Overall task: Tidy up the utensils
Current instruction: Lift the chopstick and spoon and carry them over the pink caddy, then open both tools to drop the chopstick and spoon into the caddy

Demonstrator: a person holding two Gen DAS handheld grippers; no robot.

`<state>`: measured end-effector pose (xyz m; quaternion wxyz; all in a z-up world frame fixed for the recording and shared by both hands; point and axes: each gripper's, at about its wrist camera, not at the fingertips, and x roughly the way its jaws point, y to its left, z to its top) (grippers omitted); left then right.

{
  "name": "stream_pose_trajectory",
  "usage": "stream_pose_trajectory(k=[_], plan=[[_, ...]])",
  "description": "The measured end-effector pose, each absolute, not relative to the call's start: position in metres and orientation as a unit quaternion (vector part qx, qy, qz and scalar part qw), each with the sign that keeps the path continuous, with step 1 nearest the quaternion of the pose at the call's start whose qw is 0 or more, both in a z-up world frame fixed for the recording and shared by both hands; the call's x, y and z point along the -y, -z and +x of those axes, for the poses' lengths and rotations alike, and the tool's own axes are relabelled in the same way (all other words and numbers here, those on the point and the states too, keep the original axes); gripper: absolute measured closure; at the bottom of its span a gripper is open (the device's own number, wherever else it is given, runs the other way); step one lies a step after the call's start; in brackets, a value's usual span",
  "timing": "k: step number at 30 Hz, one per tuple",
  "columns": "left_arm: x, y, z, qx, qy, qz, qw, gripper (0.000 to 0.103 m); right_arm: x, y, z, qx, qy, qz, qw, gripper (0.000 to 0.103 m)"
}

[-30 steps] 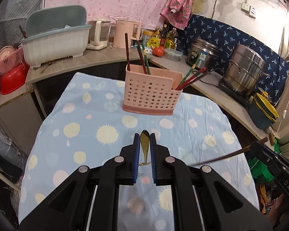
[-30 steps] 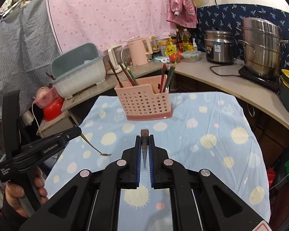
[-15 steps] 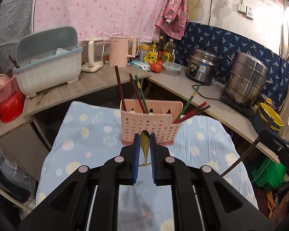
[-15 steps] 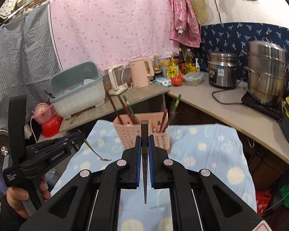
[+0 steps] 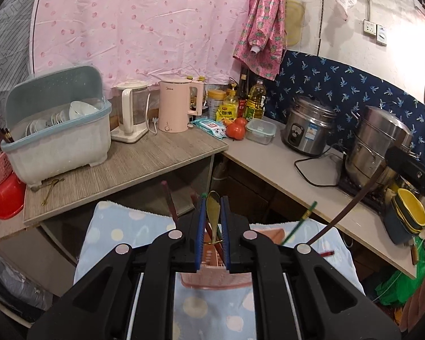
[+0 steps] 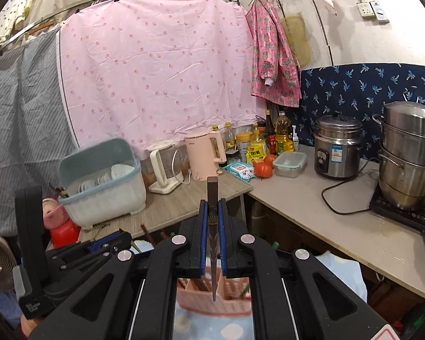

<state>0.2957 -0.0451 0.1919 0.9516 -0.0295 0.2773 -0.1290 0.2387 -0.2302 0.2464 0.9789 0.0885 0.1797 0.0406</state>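
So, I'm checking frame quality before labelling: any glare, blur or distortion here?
Left wrist view: blown-out glare at the upper right wall, fisheye bending of the counter edge, spoon in the left gripper sharp. Right wrist view: evenly lit, dish box slightly smeared, chopstick in the right gripper crisp.

left hand-held gripper [image 5: 212, 221]: black frame, blue pads, silver screws | right hand-held gripper [image 6: 212, 223]: same, red-white sticker
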Motion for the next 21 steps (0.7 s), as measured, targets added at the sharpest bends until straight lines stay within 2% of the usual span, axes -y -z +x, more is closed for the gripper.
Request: stream_pose_trajectory(k=[15, 16, 17, 18, 19, 20, 21], plan=[[0.050, -0.122, 0.353, -0.336, 0.118, -0.023, 0.934, 0.093, 0.206, -0.163, 0.306, -0.253, -0.043, 0.069, 0.964, 0.096], [0.051, -0.120, 0.354, -0.336, 0.116, -0.022, 0.934, 0.092, 0.206, -0.160, 0.307, -0.258, -0.043, 0.069, 0.963, 0.095], [0.051, -0.119, 0.353, -0.332, 0.113, -0.023, 0.936, 0.091, 0.207, -0.158, 0.307, -0.256, -0.042, 0.070, 0.963, 0.090], [0.051, -0.118, 0.352, -0.328, 0.105, -0.021, 0.939, 0.083, 0.208, -0.157, 0.306, -0.254, -0.036, 0.070, 0.964, 0.085], [0.050, -0.117, 0.351, -0.325, 0.101, -0.020, 0.940, 0.070, 0.209, -0.157, 0.304, -0.252, -0.034, 0.070, 0.964, 0.074], [0.050, -0.117, 0.351, -0.323, 0.097, -0.021, 0.941, 0.064, 0.210, -0.158, 0.302, -0.248, -0.032, 0.071, 0.966, 0.067], [0.049, -0.116, 0.348, -0.318, 0.094, -0.022, 0.943, 0.061, 0.210, -0.158, 0.299, -0.243, -0.029, 0.070, 0.967, 0.065]])
